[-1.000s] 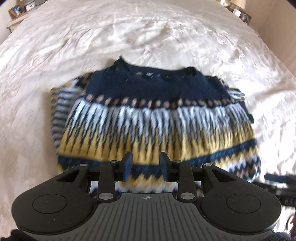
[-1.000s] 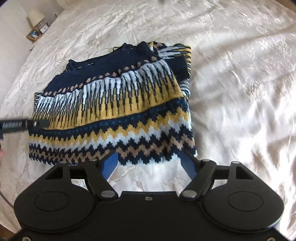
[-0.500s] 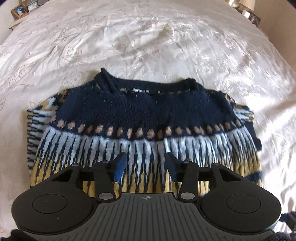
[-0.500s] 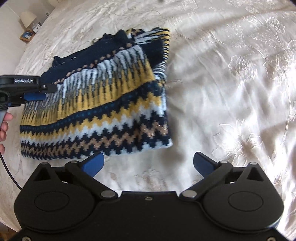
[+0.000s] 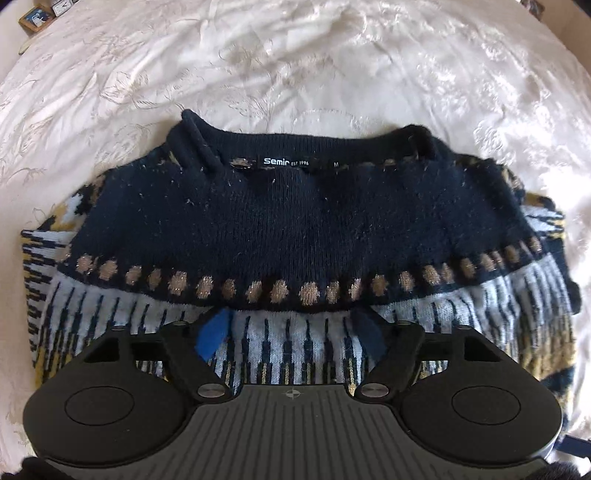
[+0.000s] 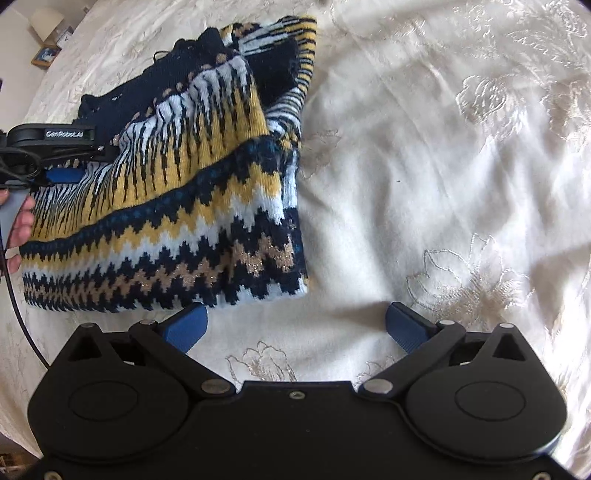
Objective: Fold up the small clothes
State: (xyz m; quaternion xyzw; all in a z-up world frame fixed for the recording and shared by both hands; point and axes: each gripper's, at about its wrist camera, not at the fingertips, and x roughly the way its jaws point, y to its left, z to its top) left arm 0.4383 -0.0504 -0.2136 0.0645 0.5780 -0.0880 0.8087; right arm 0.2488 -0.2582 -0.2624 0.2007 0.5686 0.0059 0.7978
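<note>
A navy, white and mustard patterned knit sweater [image 5: 295,221] lies folded on the bed, collar and label away from me. My left gripper [image 5: 291,332] is open, its blue fingers low over the white striped band, just below the row of tan dots. In the right wrist view the sweater [image 6: 177,192] lies at the left, zigzag hem nearest. My right gripper [image 6: 295,326] is wide open and empty over the bedspread, just off the sweater's hem corner. The left gripper [image 6: 62,147] shows at the left edge above the sweater.
The cream embroidered bedspread [image 6: 443,166] covers the whole bed around the sweater. A framed picture [image 5: 35,20] stands on a nightstand at the far left corner; it also shows in the right wrist view [image 6: 44,55].
My left gripper has moved forward over the sweater toward the collar and opened wider. My right gripper has opened wider and drawn back to the right, off the hem.
</note>
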